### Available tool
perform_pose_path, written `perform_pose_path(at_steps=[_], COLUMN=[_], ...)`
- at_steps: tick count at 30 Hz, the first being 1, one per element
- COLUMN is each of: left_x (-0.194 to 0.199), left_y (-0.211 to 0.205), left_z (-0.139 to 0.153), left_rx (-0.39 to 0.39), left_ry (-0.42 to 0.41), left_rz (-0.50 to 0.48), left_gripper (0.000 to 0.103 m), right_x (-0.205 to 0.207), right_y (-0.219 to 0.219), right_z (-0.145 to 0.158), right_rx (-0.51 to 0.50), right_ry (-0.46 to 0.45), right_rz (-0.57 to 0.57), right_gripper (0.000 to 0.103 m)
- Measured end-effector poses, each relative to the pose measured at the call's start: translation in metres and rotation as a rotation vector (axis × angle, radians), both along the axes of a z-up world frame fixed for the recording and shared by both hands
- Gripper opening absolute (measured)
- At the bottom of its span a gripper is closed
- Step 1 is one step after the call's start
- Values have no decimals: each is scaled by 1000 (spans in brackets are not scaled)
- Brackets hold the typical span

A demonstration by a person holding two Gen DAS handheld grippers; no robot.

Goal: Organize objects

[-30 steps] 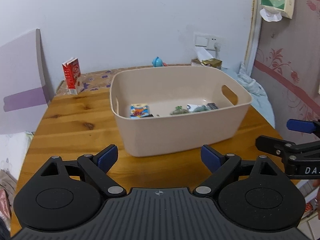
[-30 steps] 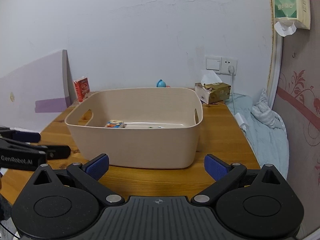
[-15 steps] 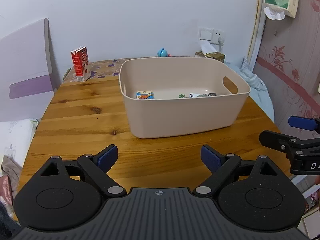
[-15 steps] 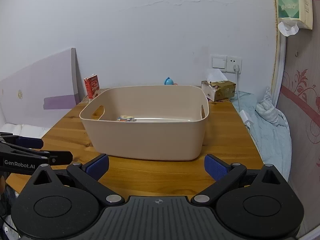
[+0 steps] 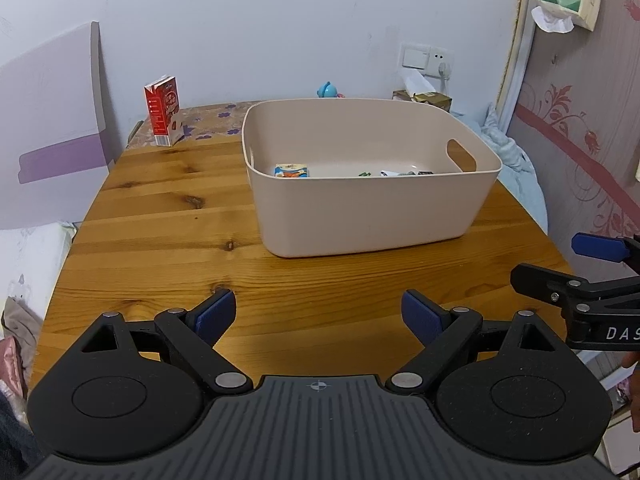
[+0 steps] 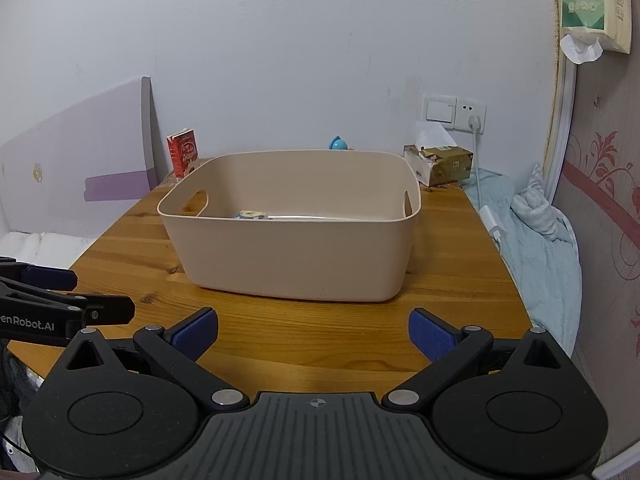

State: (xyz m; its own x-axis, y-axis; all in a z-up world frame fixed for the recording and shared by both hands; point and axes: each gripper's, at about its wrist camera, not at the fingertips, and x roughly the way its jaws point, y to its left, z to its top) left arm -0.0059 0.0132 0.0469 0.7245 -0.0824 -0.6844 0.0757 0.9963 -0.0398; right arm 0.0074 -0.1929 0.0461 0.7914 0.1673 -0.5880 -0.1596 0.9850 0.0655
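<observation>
A beige plastic bin (image 5: 376, 208) (image 6: 288, 260) stands on the wooden table (image 5: 160, 232). Inside lie a small blue and orange packet (image 5: 291, 170) (image 6: 250, 214) and several small items (image 5: 400, 173). My left gripper (image 5: 318, 316) is open and empty, held above the table's near edge, well short of the bin. My right gripper (image 6: 314, 330) is open and empty, also short of the bin. Each gripper shows at the side of the other's view, the right one (image 5: 576, 280) and the left one (image 6: 72, 300).
A red milk carton (image 5: 164, 110) (image 6: 184, 153) stands at the table's far left. A blue toy (image 5: 328, 90) and a tissue box (image 6: 440, 162) sit behind the bin. A purple board (image 5: 52, 120) leans at the left. A light blue blanket (image 6: 532, 232) lies right.
Both grippers have drawn back from the bin and risen, so the bin looks smaller and more table shows. Both stay open and empty.
</observation>
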Motion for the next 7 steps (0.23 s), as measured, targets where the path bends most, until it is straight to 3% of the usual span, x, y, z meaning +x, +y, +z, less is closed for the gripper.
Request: perform_pose_path(at_steps=[7], left_x=[2], left_y=[2], left_z=[0], left_rx=[-8], left_ry=[-18], left_rz=[28], left_gripper=[95], right_x=[3], right_y=[2], right_z=[-4], right_rx=[-5], right_ry=[11], right_rz=[-1], right_gripper=[103])
